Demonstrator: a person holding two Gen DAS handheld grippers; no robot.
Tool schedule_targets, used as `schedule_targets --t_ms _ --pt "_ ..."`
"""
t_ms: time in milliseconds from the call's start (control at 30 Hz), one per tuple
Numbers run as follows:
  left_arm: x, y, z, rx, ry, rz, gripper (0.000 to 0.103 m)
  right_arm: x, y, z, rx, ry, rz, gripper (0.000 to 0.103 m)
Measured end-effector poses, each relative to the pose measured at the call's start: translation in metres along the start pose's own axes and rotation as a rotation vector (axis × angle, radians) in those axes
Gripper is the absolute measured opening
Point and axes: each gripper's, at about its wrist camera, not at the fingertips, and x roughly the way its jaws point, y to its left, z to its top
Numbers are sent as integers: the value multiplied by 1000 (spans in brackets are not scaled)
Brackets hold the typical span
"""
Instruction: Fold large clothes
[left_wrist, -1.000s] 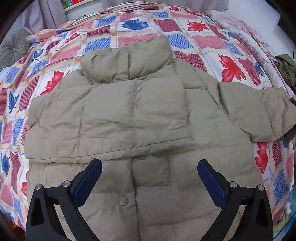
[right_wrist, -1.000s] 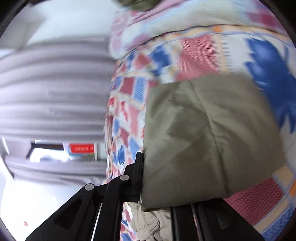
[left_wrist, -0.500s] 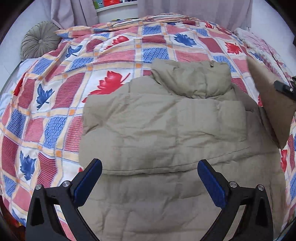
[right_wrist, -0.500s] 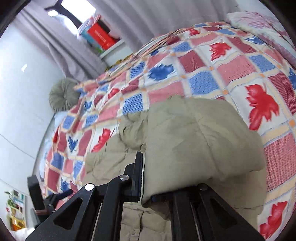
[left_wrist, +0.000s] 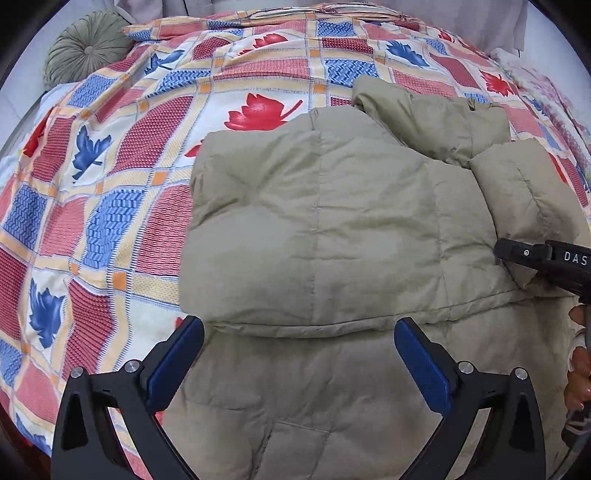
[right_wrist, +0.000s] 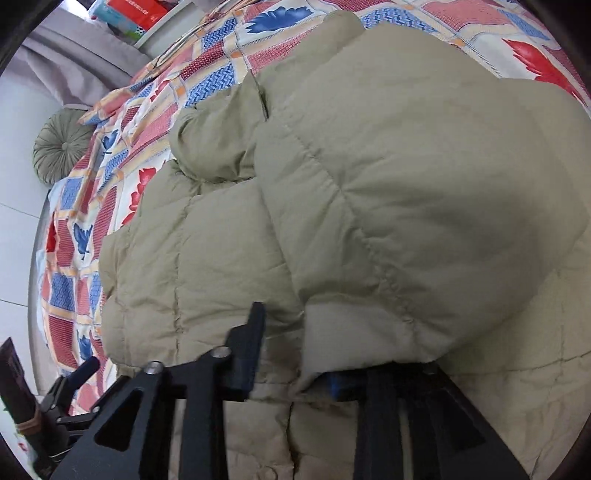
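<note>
A khaki puffer jacket (left_wrist: 314, 229) lies flat on the bed, collar at the far end. Its left sleeve is folded across the chest. My left gripper (left_wrist: 297, 326) hovers open over the jacket's lower half, blue pads (left_wrist: 177, 362) wide apart and holding nothing. My right gripper (right_wrist: 295, 354) is shut on the cuff of the right sleeve (right_wrist: 424, 203), which is laid over the jacket body (right_wrist: 207, 266). One of its fingers is hidden under the cuff. In the left wrist view the right gripper (left_wrist: 535, 258) enters from the right edge, with the sleeve (left_wrist: 524, 192) beside it.
A patchwork quilt (left_wrist: 110, 184) with red and blue leaves covers the bed. A round grey-green cushion (left_wrist: 86, 48) sits at the far left corner. Curtains and a shelf with a red box (right_wrist: 136, 14) stand behind. A person's hand (left_wrist: 578, 369) shows at the right edge.
My right gripper has swung the sleeve in from the side and laid it over the jacket. The left gripper's view has shifted left, so the jacket now sits further right.
</note>
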Motion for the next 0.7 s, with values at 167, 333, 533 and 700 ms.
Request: schedule_targets --t_ms 167,333,533,700 --pt "-5 -9 9 -25 -26 -46 103 -48 -7 -11 49 -59 70 77" --pt "-9 1 20 -58 -30 -55 103 -71 -63 -5 320 -155 97 77" --pt "-17 21 24 -60 -65 -54 103 -69 -82 23 446 -238 184 10" --pt "-24 39 30 -115 -84 -114 103 -59 6 31 97 -202 172 10"
